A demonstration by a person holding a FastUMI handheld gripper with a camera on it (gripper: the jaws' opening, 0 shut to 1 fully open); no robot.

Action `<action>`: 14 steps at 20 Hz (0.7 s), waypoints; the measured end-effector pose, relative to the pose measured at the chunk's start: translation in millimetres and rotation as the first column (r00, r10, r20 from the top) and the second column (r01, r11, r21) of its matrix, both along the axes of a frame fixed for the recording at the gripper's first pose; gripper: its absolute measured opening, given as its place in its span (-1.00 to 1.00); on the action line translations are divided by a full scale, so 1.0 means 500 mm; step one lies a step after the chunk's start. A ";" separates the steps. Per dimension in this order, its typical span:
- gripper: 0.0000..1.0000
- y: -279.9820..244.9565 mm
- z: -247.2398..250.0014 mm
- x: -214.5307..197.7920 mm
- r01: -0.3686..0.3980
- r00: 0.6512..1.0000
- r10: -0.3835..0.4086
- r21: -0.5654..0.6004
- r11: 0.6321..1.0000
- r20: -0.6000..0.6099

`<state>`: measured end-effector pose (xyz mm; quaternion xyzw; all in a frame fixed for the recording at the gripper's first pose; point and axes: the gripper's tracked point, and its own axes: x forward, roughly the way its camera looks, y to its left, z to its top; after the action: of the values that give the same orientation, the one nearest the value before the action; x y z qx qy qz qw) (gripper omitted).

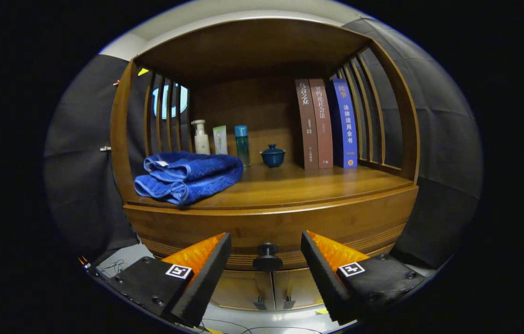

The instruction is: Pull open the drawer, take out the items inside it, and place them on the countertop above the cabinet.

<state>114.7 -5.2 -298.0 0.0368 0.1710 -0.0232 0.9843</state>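
Note:
A wooden cabinet stands straight ahead. Its drawer front (271, 227) is closed and carries a small dark knob (267, 257). The knob sits between my two fingers, a little ahead of the tips and touching neither. My gripper (266, 246) is open, with black pads (217, 266) and orange backs. Above the drawer lies the wooden countertop (308, 185), a shelf bay with slatted sides. What the drawer holds is hidden.
A folded blue towel (187, 176) lies on the countertop's left front. At the back stand a white pump bottle (201, 137), a small box (220, 140), a teal bottle (242, 144), a blue lidded cup (272, 156) and three upright books (326, 123). Two lower cabinet doors (271, 290) sit under the drawer.

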 end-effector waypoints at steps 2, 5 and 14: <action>0.97 0.002 -0.028 0.008 0.000 1.000 -0.001 -0.006 1.000 -0.024; 0.94 -0.004 -0.074 0.022 0.007 0.998 -0.008 -0.015 1.000 -0.069; -0.25 -0.006 -0.100 0.030 0.000 0.993 -0.005 -0.043 0.999 -0.119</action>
<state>130.0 -8.0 -348.1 0.0142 0.2290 -0.0301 0.9729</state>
